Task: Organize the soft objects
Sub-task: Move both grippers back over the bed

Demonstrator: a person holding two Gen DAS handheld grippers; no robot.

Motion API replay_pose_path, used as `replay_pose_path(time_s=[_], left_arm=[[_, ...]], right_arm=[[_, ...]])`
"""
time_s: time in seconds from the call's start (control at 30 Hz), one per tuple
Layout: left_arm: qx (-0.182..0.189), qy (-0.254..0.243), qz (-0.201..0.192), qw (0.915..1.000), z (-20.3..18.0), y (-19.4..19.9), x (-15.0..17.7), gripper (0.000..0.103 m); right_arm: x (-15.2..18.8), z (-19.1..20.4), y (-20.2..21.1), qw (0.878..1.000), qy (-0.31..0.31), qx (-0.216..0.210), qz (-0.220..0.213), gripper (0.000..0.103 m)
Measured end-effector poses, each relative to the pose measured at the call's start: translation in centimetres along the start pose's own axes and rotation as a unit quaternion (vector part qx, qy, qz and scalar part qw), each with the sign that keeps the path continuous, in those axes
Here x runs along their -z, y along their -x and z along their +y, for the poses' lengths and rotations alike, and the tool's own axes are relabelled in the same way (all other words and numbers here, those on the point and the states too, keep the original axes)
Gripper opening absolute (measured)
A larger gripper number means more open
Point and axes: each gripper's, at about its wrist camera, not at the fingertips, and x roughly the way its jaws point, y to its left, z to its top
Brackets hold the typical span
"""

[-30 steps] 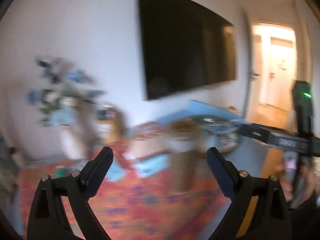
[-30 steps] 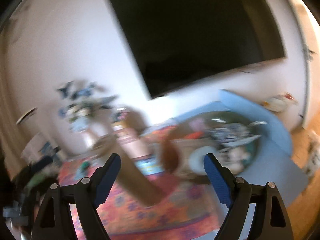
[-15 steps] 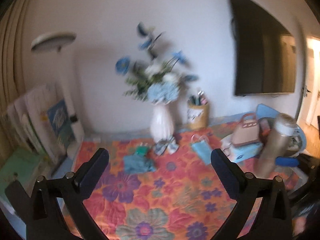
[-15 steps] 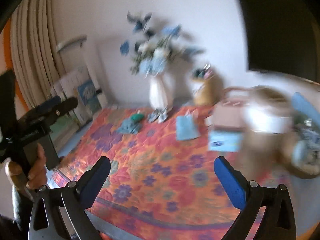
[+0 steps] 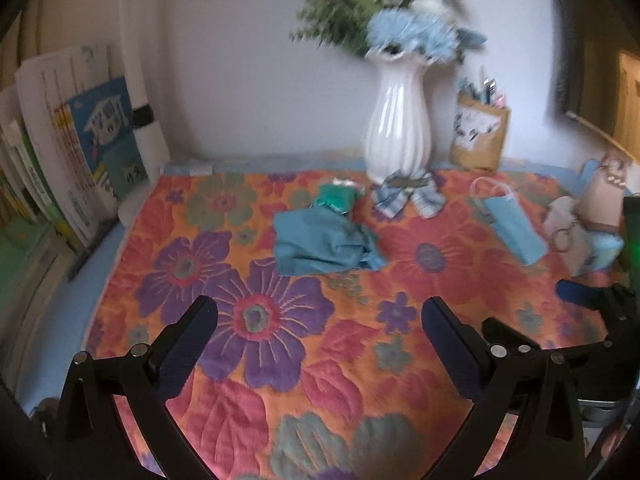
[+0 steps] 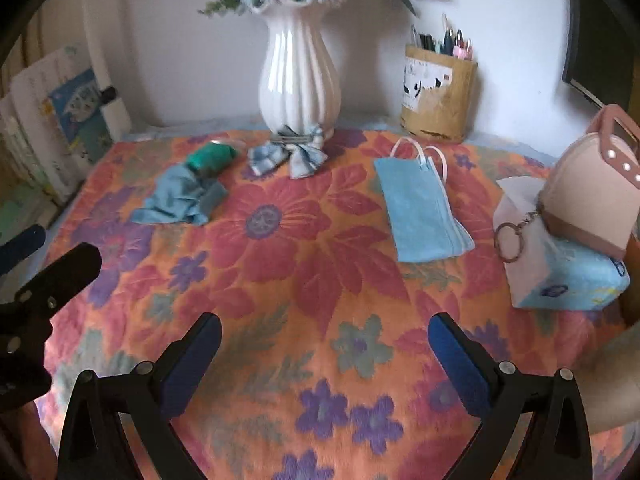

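Both cameras had swung away from the wall-mounted screen and dropped toward a floral quilted cloth [image 6: 320,248], which a second earlier showed only as a blur low in each view. The left gripper [image 5: 320,332] and the right gripper [image 6: 325,340] hovered over it with jaws spread wide and nothing between them; the gap had widened since that earlier moment.

Soft things lay across the far half of the cloth. A crumpled teal cloth [image 6: 180,200] sat in loose folds, with a green bundle [image 6: 210,158] touching its far edge. A blue-and-white checked fabric bow [image 6: 286,154] rested against the foot of a ribbed, glossy white vase [image 6: 298,76] that held blue and white flowers. To the right, well apart from the bow, a flat pale-blue face mask [image 6: 420,216] lay with its white ear loops toward the wall. At the right edge a light-blue tissue pack [image 6: 560,276] carried a smooth pink handbag [image 6: 592,200] with a metal ring on a chain. A brown paper-wrapped pen holder [image 6: 438,96] stood by the wall.
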Motion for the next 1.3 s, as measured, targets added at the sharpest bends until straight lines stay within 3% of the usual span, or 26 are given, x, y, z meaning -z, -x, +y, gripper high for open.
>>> replay_pose_path(time_s=[0.1,0.23,0.43,0.6,0.8,1.3], left_arm=[[-0.010,0.011,0.007,0.9999,0.3,-1.5,0.4,0.102],[-0.018,0.020,0.043,0.9987,0.4,-3.2,0.9,0.102],[-0.011,0.025,0.066,0.9975,0.5,-4.0,1.1,0.102],[0.008,0.054,0.118,0.9915,1.5,-5.9,1.3,0.102],[-0.012,0.038,0.118,0.9922,0.7,-5.9,1.5,0.102],[-0.007,0.041,0.117,0.9923,0.9,-5.8,1.4,0.102]], right_arm=[[-0.7,0.2,-1.8,1.000,0.012,0.023,0.009,0.103],[-1.1,0.3,-3.5,0.999,0.012,-0.003,0.050,0.103],[-0.6,0.2,-3.4,1.000,-0.002,0.010,0.028,0.103],[-0.3,0.4,-3.0,1.000,-0.001,0.010,0.026,0.103],[-0.3,0.3,-2.9,1.000,-0.002,0.008,0.026,0.103],[-0.3,0.3,-3.0,1.000,-0.002,0.008,0.026,0.103]])
